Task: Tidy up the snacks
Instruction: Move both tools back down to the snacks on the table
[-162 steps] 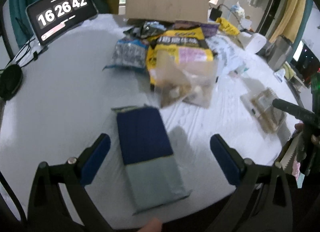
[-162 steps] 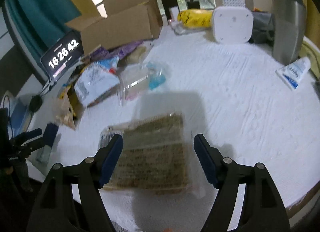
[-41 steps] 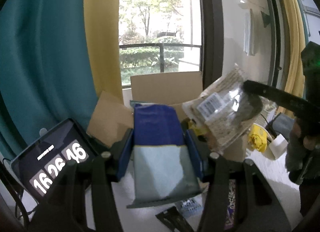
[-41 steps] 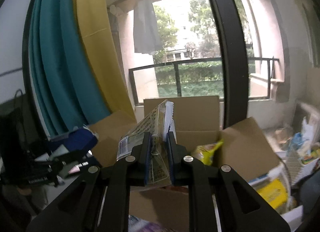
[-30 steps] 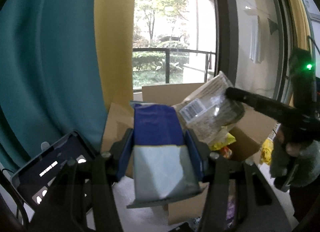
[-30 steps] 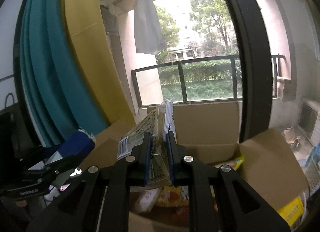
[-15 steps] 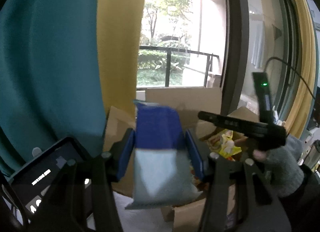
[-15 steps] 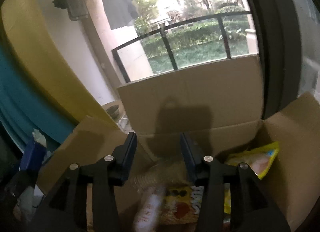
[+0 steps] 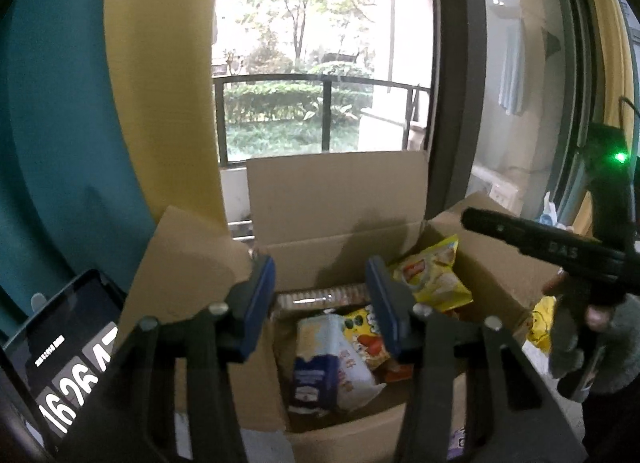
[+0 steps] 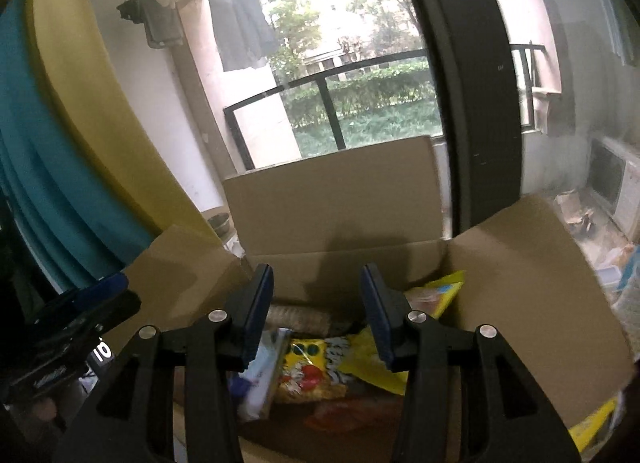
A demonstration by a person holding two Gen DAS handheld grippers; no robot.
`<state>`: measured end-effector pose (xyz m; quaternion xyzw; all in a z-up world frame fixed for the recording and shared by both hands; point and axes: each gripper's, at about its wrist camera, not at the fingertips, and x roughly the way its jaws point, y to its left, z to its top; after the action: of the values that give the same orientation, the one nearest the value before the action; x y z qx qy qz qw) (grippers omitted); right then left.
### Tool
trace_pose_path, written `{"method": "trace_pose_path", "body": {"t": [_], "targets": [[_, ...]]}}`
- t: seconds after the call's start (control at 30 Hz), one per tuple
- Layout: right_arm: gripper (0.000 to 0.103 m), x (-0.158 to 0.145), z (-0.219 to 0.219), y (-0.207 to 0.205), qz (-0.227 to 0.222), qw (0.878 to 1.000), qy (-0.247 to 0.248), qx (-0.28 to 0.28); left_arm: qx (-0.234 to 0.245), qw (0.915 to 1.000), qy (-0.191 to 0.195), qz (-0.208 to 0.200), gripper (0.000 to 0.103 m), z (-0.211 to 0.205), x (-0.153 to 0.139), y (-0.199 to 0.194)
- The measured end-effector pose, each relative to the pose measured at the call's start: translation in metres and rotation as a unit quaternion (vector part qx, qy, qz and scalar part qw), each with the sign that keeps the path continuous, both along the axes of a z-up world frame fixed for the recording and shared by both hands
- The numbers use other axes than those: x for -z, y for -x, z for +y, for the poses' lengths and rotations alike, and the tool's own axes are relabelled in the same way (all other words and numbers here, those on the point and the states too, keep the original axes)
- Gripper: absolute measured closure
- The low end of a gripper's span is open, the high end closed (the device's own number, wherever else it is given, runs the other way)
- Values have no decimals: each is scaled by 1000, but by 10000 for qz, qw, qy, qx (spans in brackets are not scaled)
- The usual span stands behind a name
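Dropped blue-white packet (image 9: 320, 375) lies in box (image 9: 336, 191), lengthwise upright.

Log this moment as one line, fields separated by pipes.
left gripper: closing, empty | right gripper: open, empty | both above cardboard box | blue-and-white pouch in box | cracker pack in box

Your box (image 9: 336, 207) sits at 12 o'clock, snack bags (image 9: 332, 375) inside it; tablet (image 9: 60, 363) at 8 o'clock; window (image 9: 320, 63) behind the box.
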<state>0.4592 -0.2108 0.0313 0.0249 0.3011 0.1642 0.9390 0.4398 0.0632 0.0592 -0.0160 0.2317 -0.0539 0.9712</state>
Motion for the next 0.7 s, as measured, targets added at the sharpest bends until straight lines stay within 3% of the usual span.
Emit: {"method": "trace_pose_path", "body": {"t": [0.2, 0.53, 0.7], "targets": [[55, 4, -15, 14, 45, 10000, -32, 20, -29, 9998, 157, 77, 53, -7, -2, 1], [55, 4, -24, 53, 169, 9998, 29, 41, 115, 9997, 174, 126, 52, -12, -5, 37], [55, -1, -24, 76, 173, 9998, 59, 58, 163, 9995, 237, 129, 42, -11, -6, 63]]}}
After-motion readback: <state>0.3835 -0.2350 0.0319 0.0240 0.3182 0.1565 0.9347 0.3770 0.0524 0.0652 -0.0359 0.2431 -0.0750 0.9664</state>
